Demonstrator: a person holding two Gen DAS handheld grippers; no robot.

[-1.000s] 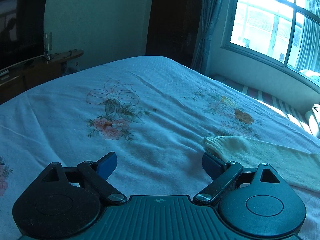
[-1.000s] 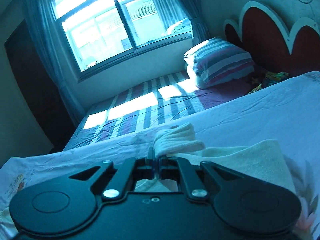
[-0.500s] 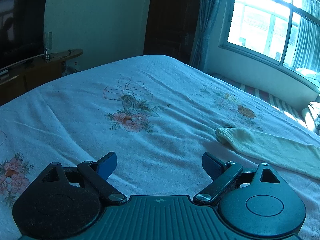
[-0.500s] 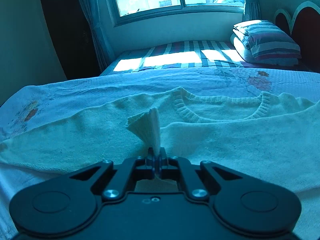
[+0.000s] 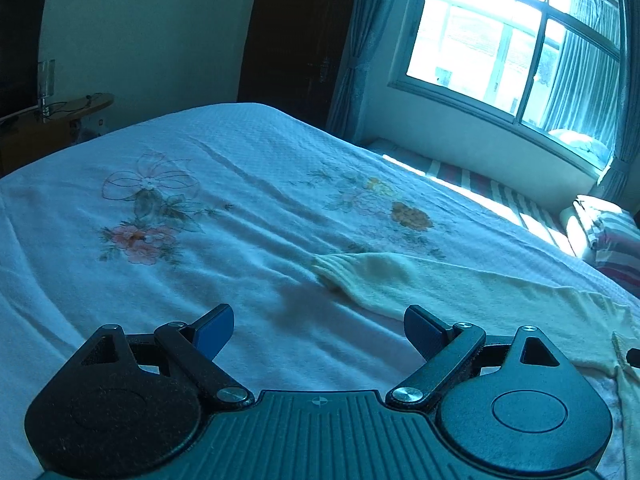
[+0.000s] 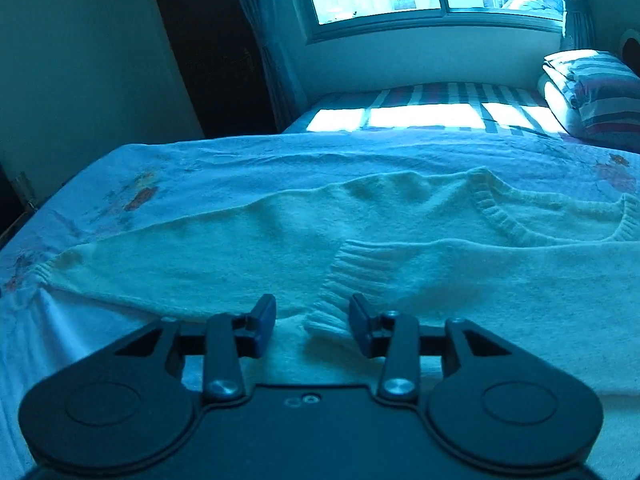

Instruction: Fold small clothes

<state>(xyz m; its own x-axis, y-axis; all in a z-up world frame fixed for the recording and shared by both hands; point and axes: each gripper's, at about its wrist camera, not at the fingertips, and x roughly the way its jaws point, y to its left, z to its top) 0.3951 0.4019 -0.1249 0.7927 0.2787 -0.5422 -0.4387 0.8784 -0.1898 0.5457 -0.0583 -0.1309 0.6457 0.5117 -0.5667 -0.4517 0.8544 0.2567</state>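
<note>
A pale yellow knit sweater point(image 6: 420, 232) lies flat on the white flowered bedspread point(image 6: 200, 168). One sleeve is folded across its body, and that sleeve's ribbed cuff point(image 6: 352, 280) rests just ahead of my right gripper point(image 6: 312, 324). The right jaws are opening and the cuff's edge lies loose between them, no pad pressing on it. In the left wrist view the other sleeve point(image 5: 400, 276) stretches out to the left, its cuff just beyond my left gripper point(image 5: 318, 330), which stands open over bare bedspread point(image 5: 200, 248).
A second bed with a striped cover point(image 6: 420, 100) and a striped pillow point(image 6: 592, 96) lies under the window point(image 5: 500, 36). A dark door point(image 5: 296, 28) stands behind the bed's far corner. A TV stand point(image 5: 52, 120) sits at the left.
My right gripper came down with the pinched cuff, laid the sleeve over the sweater's body and let go of it. My left gripper shifted so the outstretched sleeve's cuff sits closer in front.
</note>
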